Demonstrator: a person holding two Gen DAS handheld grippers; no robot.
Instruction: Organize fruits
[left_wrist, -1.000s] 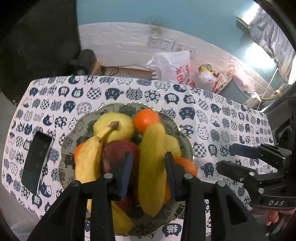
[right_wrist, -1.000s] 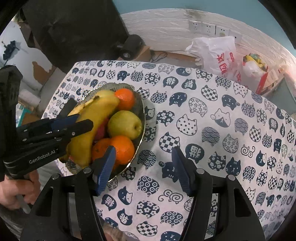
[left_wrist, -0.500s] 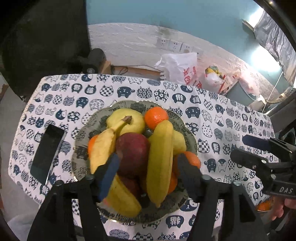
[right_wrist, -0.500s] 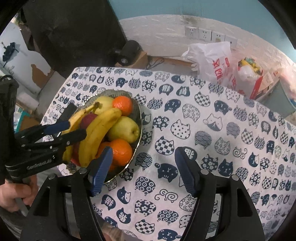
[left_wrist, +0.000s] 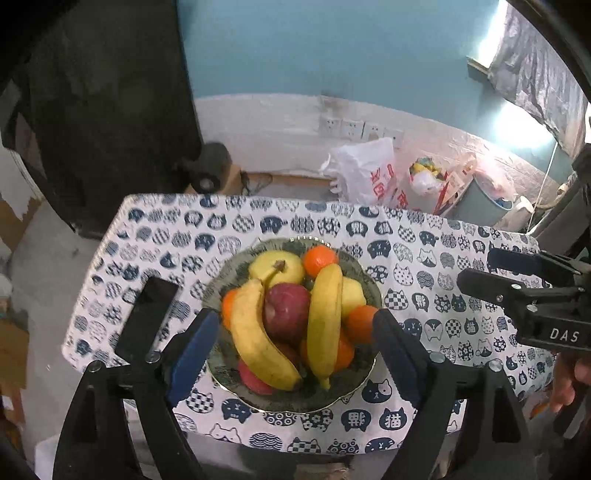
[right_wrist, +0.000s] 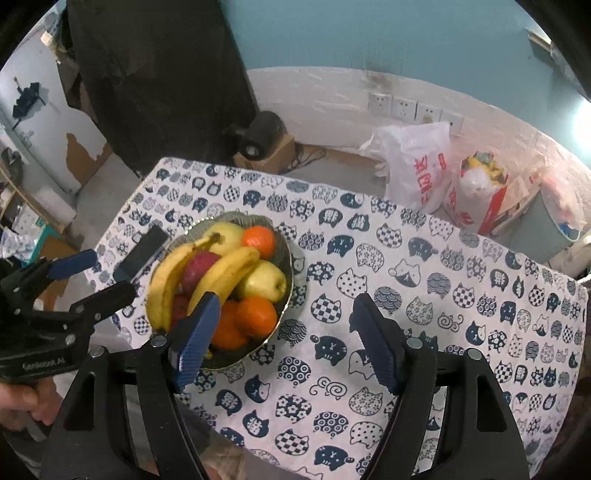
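Hovering above the cat-print tablecloth (left_wrist: 406, 236), the left gripper (left_wrist: 295, 354) has just been spreading its blue jaws and now stands wide apart over the fruit bowl (left_wrist: 364, 384), pressing on nothing. That bowl sits toward the left end of the table, heaped with two bananas (left_wrist: 255, 332), a red apple (left_wrist: 286, 310), a yellow-green apple (right_wrist: 264, 282) and oranges (left_wrist: 319, 260), a dark phone (left_wrist: 147, 317) lying just beside it. Off to the bowl's right, the right gripper (right_wrist: 284, 339) has likewise been parting its jaws, empty over bare cloth.

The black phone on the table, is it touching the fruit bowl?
Apart. The left wrist view shows a strip of patterned tablecloth between the phone and the bowl.
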